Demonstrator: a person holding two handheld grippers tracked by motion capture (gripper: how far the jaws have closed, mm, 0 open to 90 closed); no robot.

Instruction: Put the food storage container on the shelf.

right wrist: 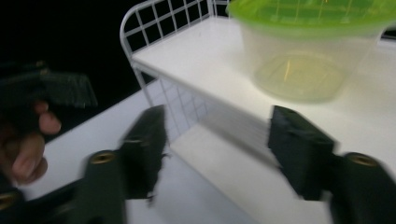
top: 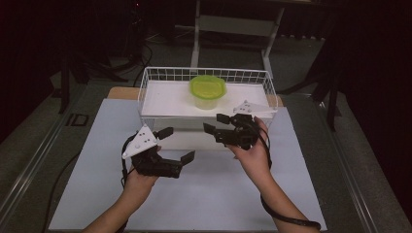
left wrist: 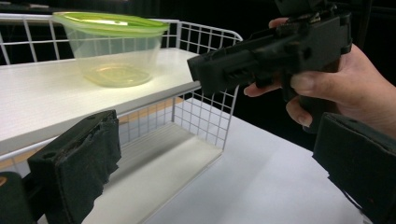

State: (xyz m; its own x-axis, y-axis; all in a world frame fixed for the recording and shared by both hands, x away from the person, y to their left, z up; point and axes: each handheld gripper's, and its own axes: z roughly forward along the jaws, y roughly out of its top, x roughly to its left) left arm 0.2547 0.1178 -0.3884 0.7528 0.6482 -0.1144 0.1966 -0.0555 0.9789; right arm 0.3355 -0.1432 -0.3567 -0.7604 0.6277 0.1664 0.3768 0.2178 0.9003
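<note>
Green-lidded container (top: 208, 91) sits at upper centre on the white wire shelf (top: 160, 99). Below, left gripper (top: 177, 144) and right gripper (top: 217, 122) both gape, seemingly holding nothing.

Lab test bench: white mat (top: 204, 194) on table, dark surround, frame legs (top: 233, 29), cables (top: 141, 53) on floor.

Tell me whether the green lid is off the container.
No, the green lid sits on the clear container on the white shelf.
</note>
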